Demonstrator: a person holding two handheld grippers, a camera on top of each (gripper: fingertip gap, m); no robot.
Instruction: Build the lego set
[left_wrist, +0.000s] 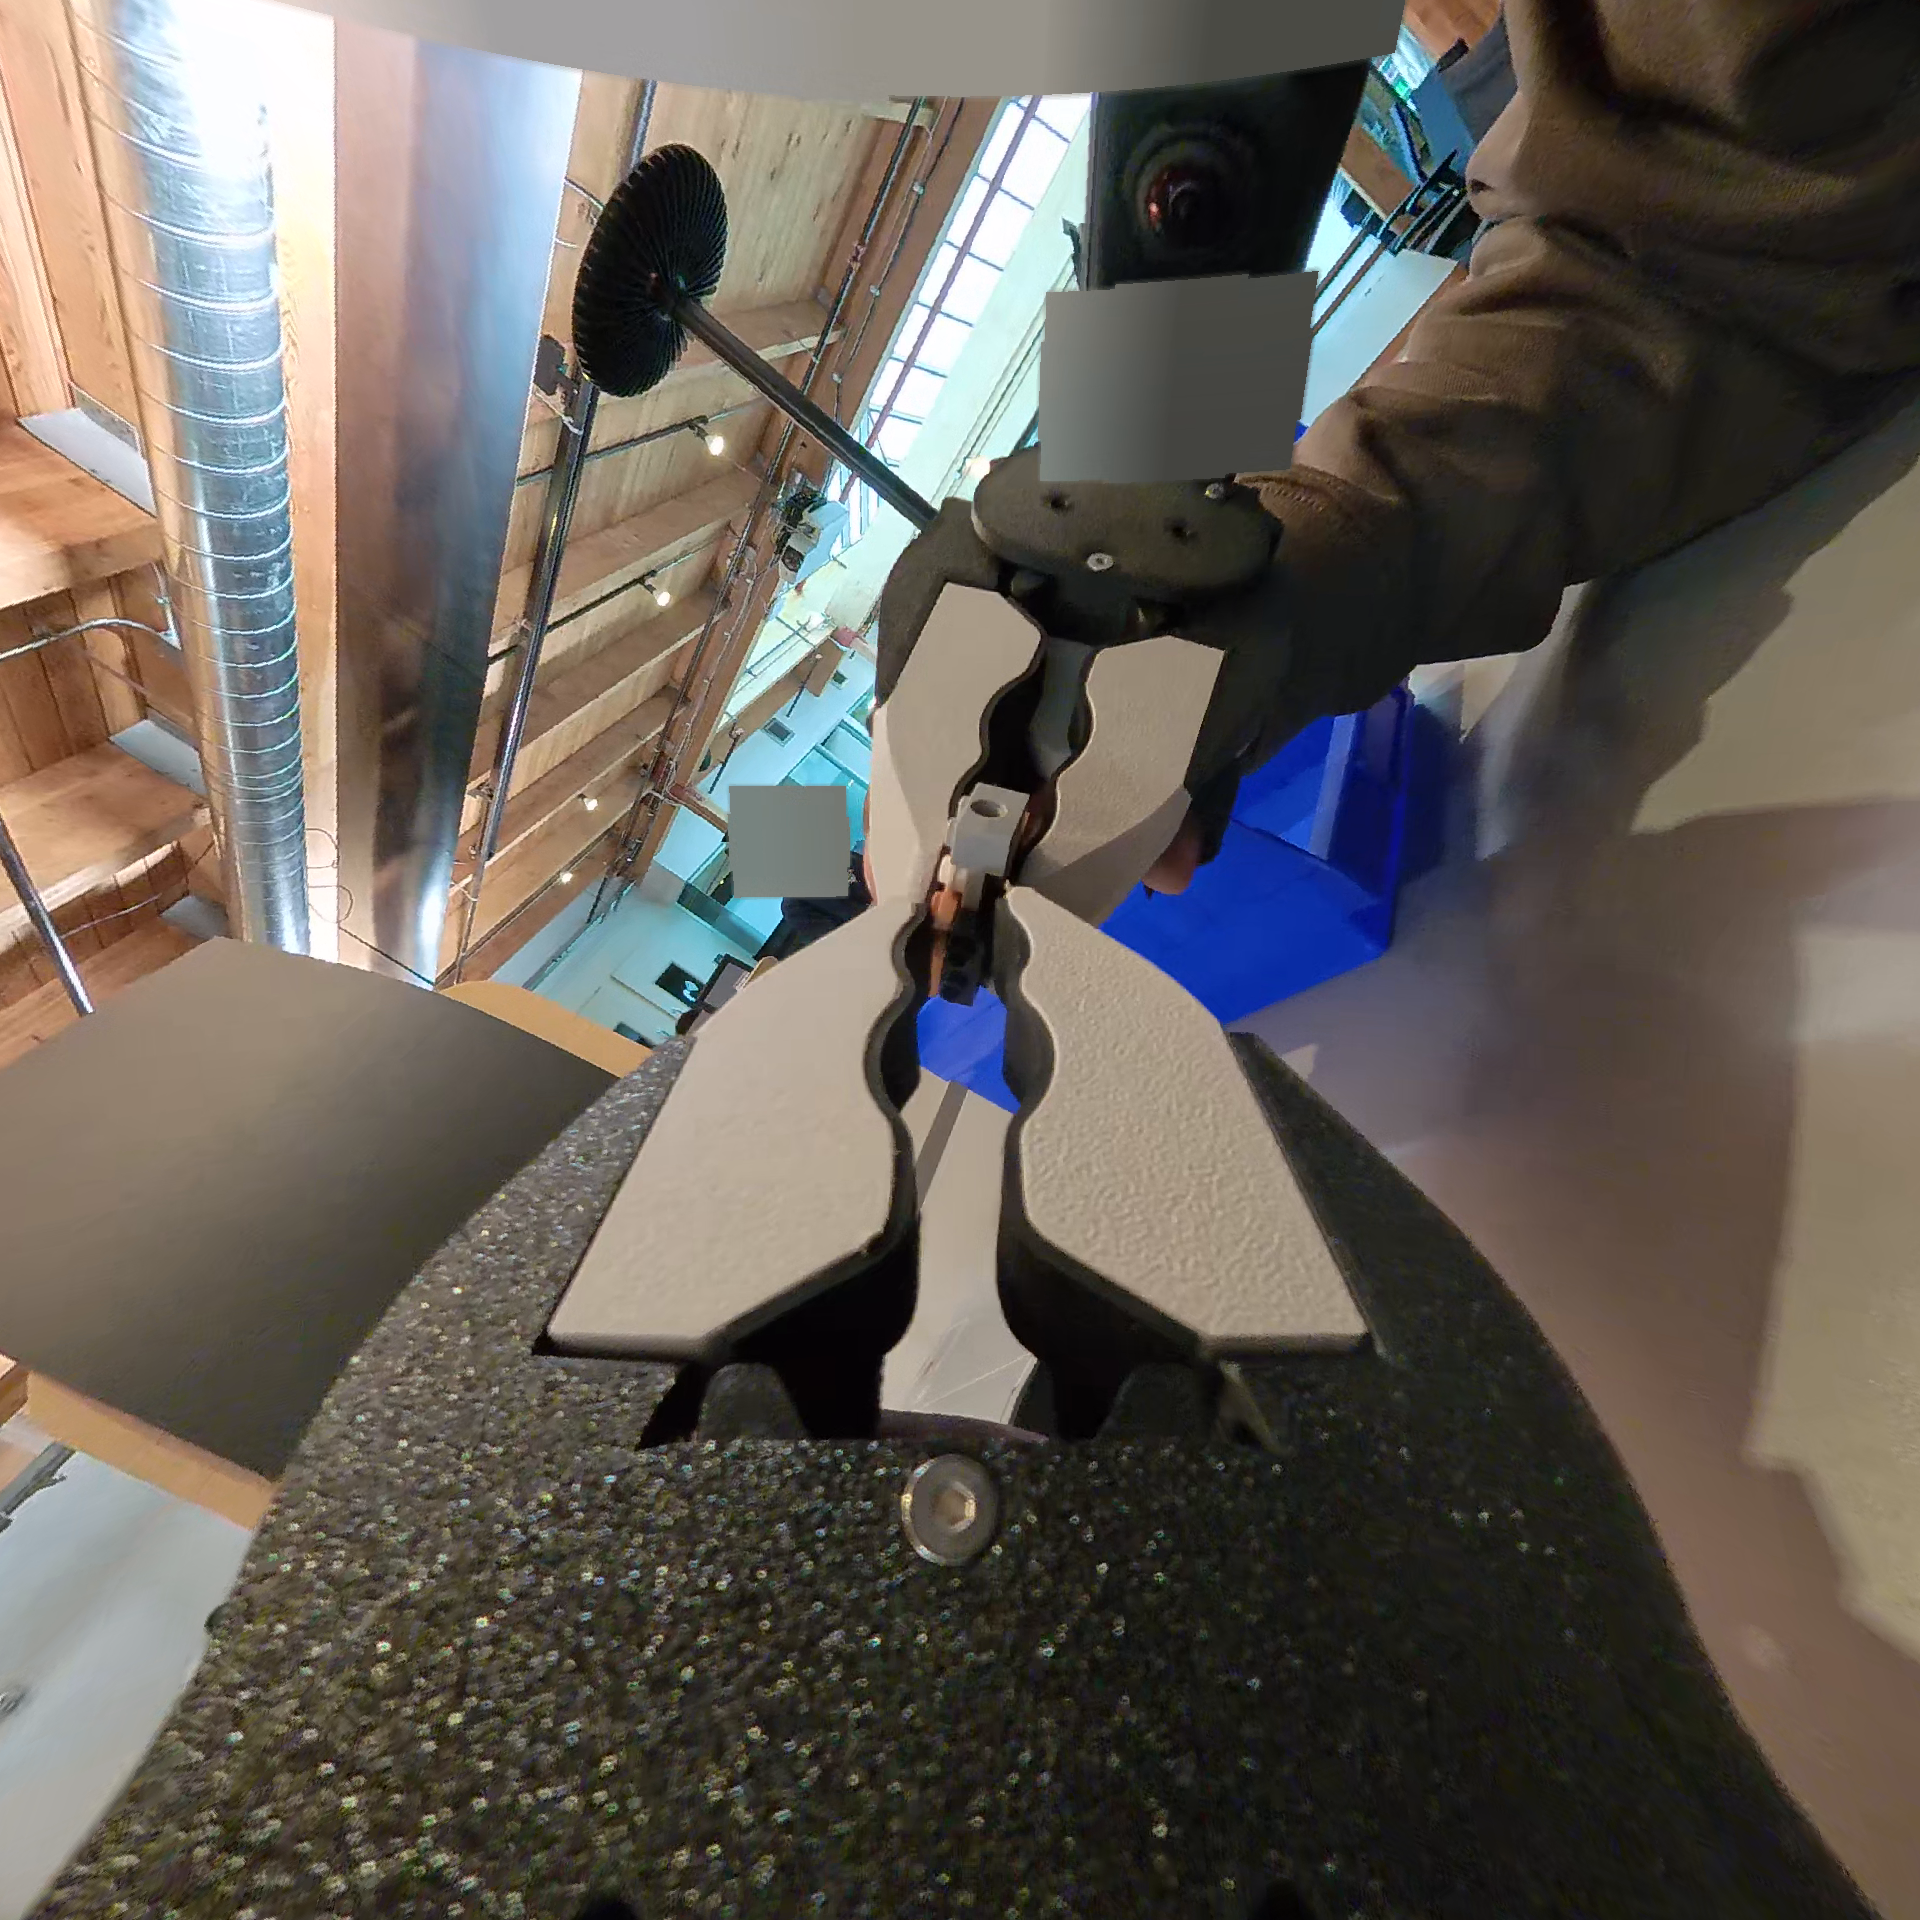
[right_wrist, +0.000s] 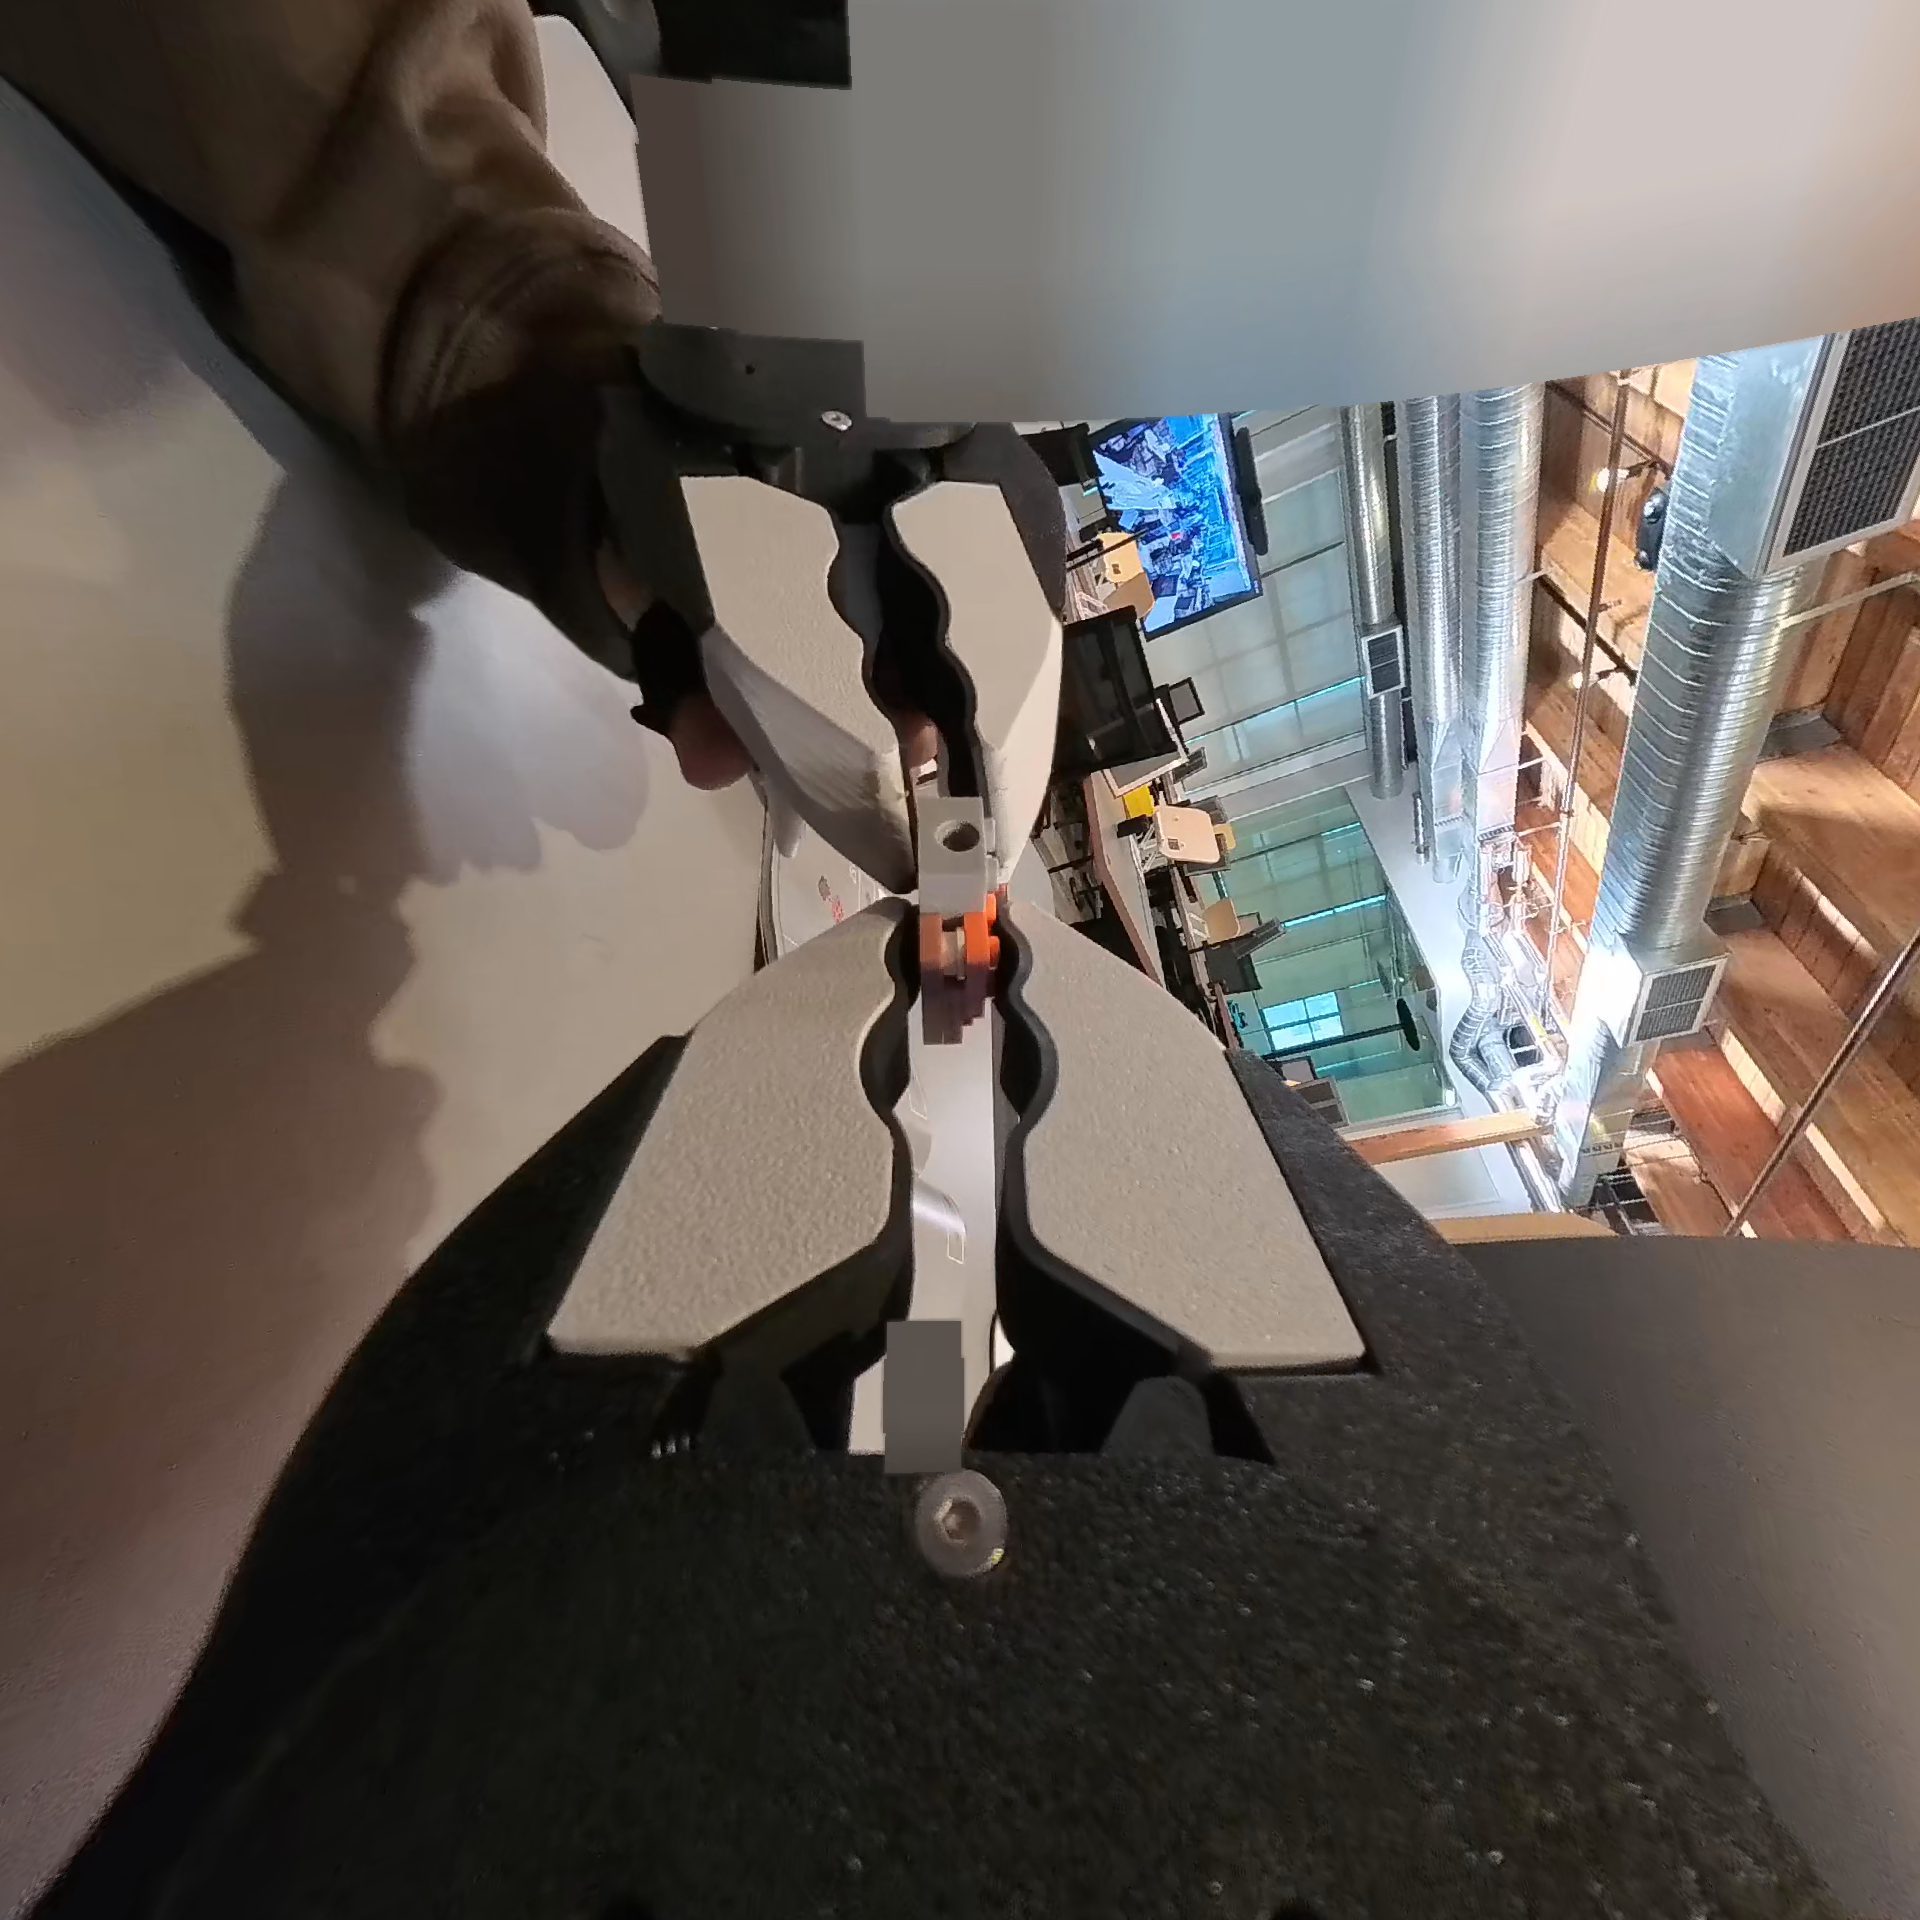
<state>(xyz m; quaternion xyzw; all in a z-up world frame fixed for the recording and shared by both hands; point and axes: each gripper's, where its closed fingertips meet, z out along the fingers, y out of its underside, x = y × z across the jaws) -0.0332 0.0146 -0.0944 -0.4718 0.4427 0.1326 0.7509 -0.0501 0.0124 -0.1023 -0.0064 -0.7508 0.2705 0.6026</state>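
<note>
My two grippers meet tip to tip, raised off the white table (right_wrist: 135, 582). Between them is one small lego assembly: a grey brick with a round hole (left_wrist: 982, 826) joined to orange and dark pieces (left_wrist: 958, 951). In the left wrist view my left gripper (left_wrist: 961, 920) is shut on the dark and orange end, and the right gripper (left_wrist: 995, 878) closes around the grey brick from above. In the right wrist view my right gripper (right_wrist: 956, 925) is shut on the orange and purple pieces (right_wrist: 954, 961), with the grey brick (right_wrist: 956, 847) between the left gripper's (right_wrist: 958, 864) fingers.
A blue bin (left_wrist: 1278, 914) stands on the table behind the grippers. A person's gloved hand and brown sleeve (left_wrist: 1558, 416) hold the right gripper. A white printed sheet (right_wrist: 821, 894) lies on the table under the tips. The hall's ducts and ceiling fill the background. Left and right tips are no more than a few centimetres apart.
</note>
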